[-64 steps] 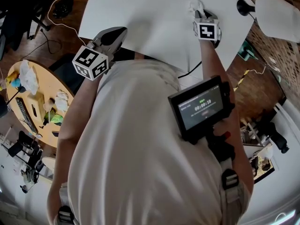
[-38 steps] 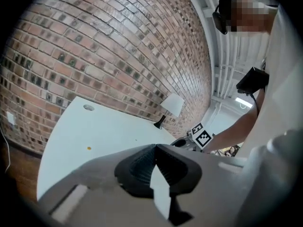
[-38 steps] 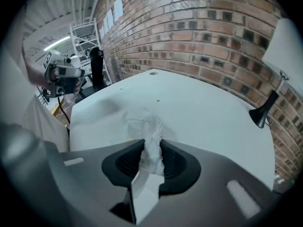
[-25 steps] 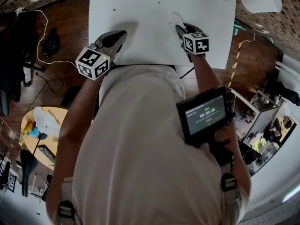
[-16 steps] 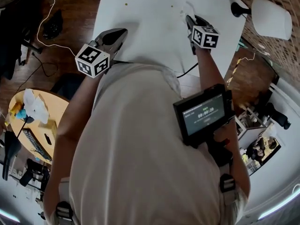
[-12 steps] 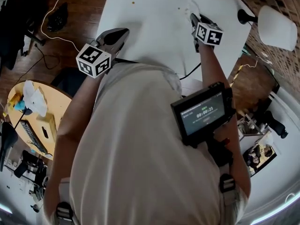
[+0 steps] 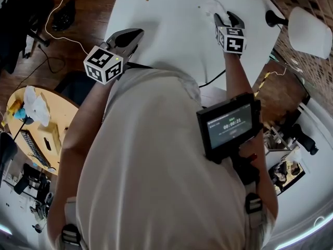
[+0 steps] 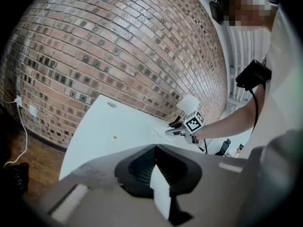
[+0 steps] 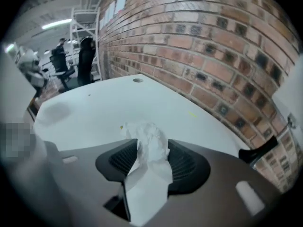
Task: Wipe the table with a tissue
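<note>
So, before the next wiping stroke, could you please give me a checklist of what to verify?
1. Tissue between the right gripper's jaws: ok, it sits between them.
2. Firm grip on the tissue: not ok, the jaws stand apart and are opening.
3. Left gripper out of the way: ok, jaws together, empty, by the table's near edge.
4. Table clean: not ok, a yellowish speck lies beside the tissue.
5. Lamp clear of the stroke: ok, it stands apart, to the right of the right gripper.
</note>
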